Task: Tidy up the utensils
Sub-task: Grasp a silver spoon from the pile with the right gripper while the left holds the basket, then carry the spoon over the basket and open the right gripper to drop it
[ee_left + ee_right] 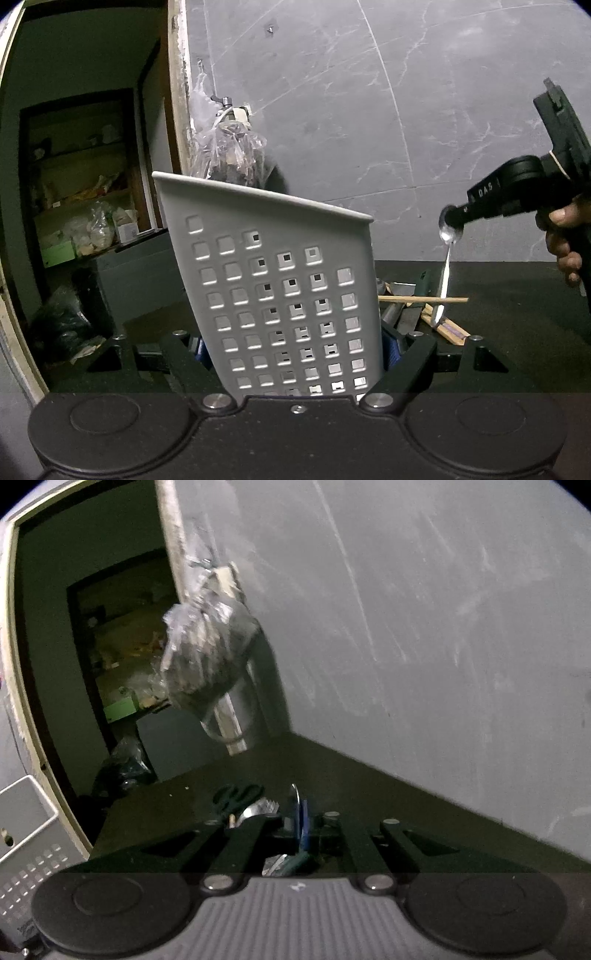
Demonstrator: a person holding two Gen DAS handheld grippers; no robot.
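Note:
A white perforated utensil holder (273, 295) stands tilted between the fingers of my left gripper (295, 350), whose blue pads (390, 349) press on its sides. To the right, my right gripper (454, 218) is held by a hand and is shut on the bowl of a metal spoon (446, 275). The spoon's handle hangs down towards the table. In the right wrist view the right gripper (301, 827) is shut, with the spoon's thin edge (295, 803) showing between the fingers. The holder (26, 823) shows at the left edge of that view.
Wooden chopsticks (424, 300) and other utensils lie in a pile on the dark table (517, 332). Dark-handled scissors (236, 797) lie beyond the right gripper. A plastic bag (207, 653) hangs from a tap by the grey wall. An open doorway is at the left.

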